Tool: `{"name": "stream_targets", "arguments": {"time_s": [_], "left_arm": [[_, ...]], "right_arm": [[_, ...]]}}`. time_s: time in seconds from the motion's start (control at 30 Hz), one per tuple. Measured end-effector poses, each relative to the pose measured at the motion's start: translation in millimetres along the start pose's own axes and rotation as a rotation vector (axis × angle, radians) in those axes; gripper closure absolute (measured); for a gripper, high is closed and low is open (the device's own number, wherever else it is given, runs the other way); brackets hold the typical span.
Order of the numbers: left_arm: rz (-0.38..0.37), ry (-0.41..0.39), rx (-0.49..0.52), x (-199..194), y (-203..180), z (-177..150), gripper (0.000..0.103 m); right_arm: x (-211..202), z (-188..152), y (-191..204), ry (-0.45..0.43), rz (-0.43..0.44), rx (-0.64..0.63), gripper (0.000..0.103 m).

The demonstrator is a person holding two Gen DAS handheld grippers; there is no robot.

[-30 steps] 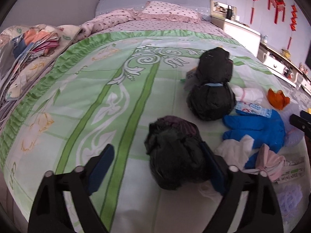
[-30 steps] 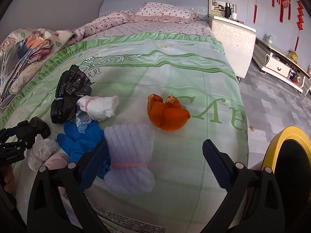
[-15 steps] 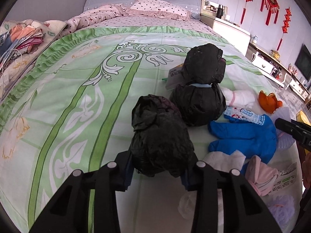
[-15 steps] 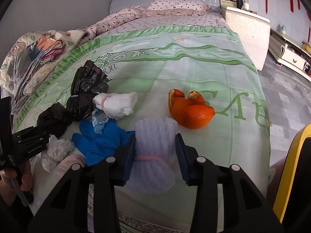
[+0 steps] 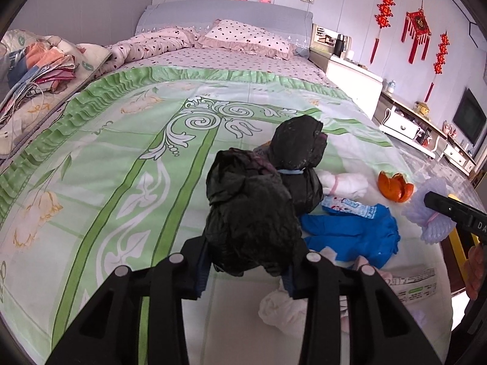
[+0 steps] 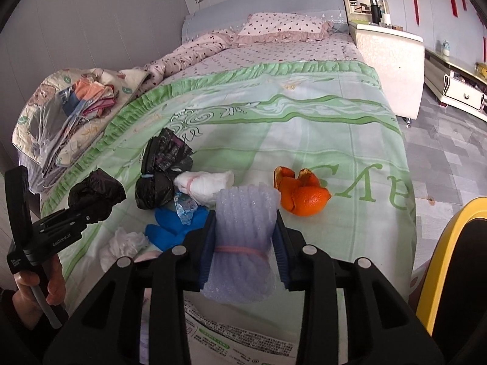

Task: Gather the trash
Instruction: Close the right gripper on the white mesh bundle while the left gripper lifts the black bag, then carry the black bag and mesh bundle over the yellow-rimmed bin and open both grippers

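Near the foot edge of the bed (image 5: 127,158), on the green bedspread, lay a cluster of trash. The left gripper (image 5: 248,269) was closed onto a crumpled black plastic bag (image 5: 249,213), its two blue-padded fingers pressed into the bag's lower sides; in the right wrist view this bag sat raised off the spread in the gripper's grasp. The right gripper (image 6: 243,249) was clamped on a bundle of white foam netting (image 6: 243,234) tied about its middle with a pink band, the fingers squeezing it from both sides.

Between the two grippers, a second black bag (image 6: 161,170), cinched with a blue tie, rested on the spread farther toward the headboard. Just beside it lay a white wad bound in pink (image 6: 207,184), and touching that, nearer the foot edge, a small printed blue-and-white wrapper (image 5: 350,206) lay on top of a blue glove (image 5: 353,237). An orange peel (image 6: 301,191) sat toward the bed's right edge, apart from the glove and close to the foam bundle. A crumpled white tissue (image 6: 121,243) and a printed paper packet (image 6: 231,334) lay nearest the foot edge. A yellow-rimmed bin (image 6: 450,261) stood off the bed's right corner. Folded clothes (image 5: 39,70) were piled along the left edge.
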State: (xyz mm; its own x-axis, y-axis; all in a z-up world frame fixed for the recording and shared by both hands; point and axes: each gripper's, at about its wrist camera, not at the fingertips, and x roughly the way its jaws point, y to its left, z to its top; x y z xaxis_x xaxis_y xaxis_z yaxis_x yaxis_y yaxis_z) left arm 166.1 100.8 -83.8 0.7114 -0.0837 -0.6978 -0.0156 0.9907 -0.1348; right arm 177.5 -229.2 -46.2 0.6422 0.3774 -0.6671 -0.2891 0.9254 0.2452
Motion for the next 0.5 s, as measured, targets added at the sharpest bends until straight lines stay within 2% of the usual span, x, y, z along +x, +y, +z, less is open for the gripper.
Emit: {"name": "stream_targets", "arguments": {"time_s": [0.27,0.5], "left_arm": [[-0.006,-0.064,0.003,-26.0,-13.2,4.6,0.068],[-0.049,-0.102,0.001,-51.1,-42.6,3.3,0.068]], "right_arm": [[-34.8,-2.8,-6.0,-0.053,-0.015,0.020,0.070],[-77.1,-6.5,-23.3,-0.112,-0.032,0.069,0.070]]}}
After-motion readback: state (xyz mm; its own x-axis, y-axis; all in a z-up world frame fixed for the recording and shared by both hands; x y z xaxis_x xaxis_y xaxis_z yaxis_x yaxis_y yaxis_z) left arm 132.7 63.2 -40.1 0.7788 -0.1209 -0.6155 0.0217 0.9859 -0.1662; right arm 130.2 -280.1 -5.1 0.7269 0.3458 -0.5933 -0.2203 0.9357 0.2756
